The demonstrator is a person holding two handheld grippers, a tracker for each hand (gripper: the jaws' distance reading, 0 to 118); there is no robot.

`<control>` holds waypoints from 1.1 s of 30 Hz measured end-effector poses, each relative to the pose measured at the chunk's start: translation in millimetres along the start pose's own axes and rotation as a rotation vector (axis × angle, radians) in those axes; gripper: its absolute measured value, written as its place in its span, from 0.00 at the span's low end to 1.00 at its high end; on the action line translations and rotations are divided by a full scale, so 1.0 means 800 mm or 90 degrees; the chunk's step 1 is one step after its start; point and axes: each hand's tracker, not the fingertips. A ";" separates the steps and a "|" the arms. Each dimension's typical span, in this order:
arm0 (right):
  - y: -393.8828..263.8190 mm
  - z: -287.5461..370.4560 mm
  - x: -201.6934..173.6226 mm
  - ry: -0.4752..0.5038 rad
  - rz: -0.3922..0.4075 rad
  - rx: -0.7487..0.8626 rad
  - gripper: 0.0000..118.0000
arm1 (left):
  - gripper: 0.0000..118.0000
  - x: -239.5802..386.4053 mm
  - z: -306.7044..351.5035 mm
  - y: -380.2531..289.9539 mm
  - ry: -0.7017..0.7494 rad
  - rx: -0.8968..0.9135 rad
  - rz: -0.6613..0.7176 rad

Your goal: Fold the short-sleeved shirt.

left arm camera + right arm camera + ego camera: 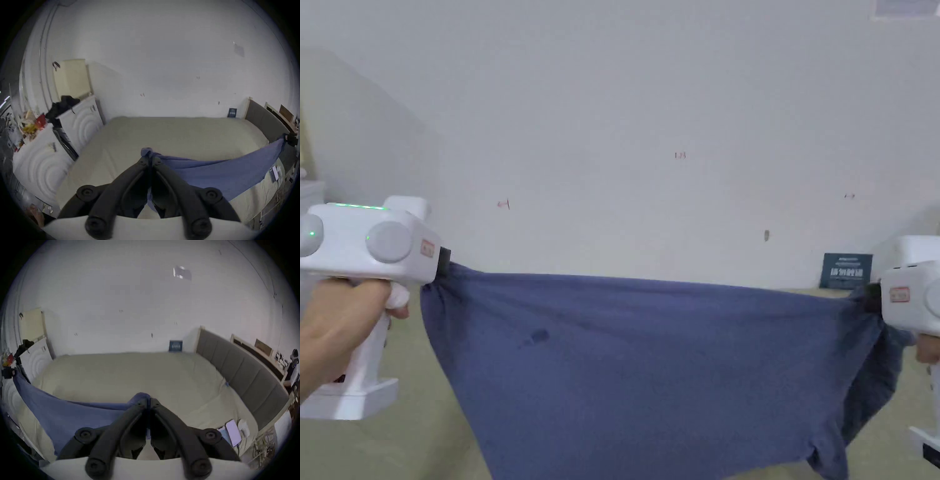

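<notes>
One shirt (pixel 650 375), two grippers: the left gripper (pixel 150 160) has both jaws clamped on one bunched corner, the right gripper (pixel 148 401) pinches the other. Below lies a bed (pixel 170 134) with a beige cover, against a white wall (pixel 650 125), a grey padded headboard (pixel 240 369) at one end. The blue shirt hangs stretched in the air between them, sagging, with a small dark spot.

left gripper (pixel 445 262), right gripper (pixel 870 299), held apart, jaws closed
</notes>
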 end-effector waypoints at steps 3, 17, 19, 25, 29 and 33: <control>0.038 0.012 -0.009 -0.007 -0.002 0.025 0.03 | 0.01 -0.001 0.014 0.034 0.024 0.023 -0.008; 0.163 -0.093 -0.055 -0.075 0.075 0.070 0.03 | 0.01 0.021 -0.109 0.151 0.098 0.059 -0.003; 0.179 -0.124 -0.062 -0.090 0.082 0.073 0.03 | 0.01 0.028 -0.136 0.167 0.101 0.068 0.001; 0.208 -0.211 -0.079 -0.111 0.072 0.085 0.03 | 0.01 0.052 -0.217 0.203 0.131 0.102 0.002; 0.186 -0.274 -0.090 -0.114 0.062 0.073 0.03 | 0.01 0.069 -0.279 0.196 0.145 0.100 -0.002; 0.125 -0.339 -0.101 -0.114 0.067 0.020 0.03 | 0.01 0.087 -0.347 0.150 0.145 0.068 -0.024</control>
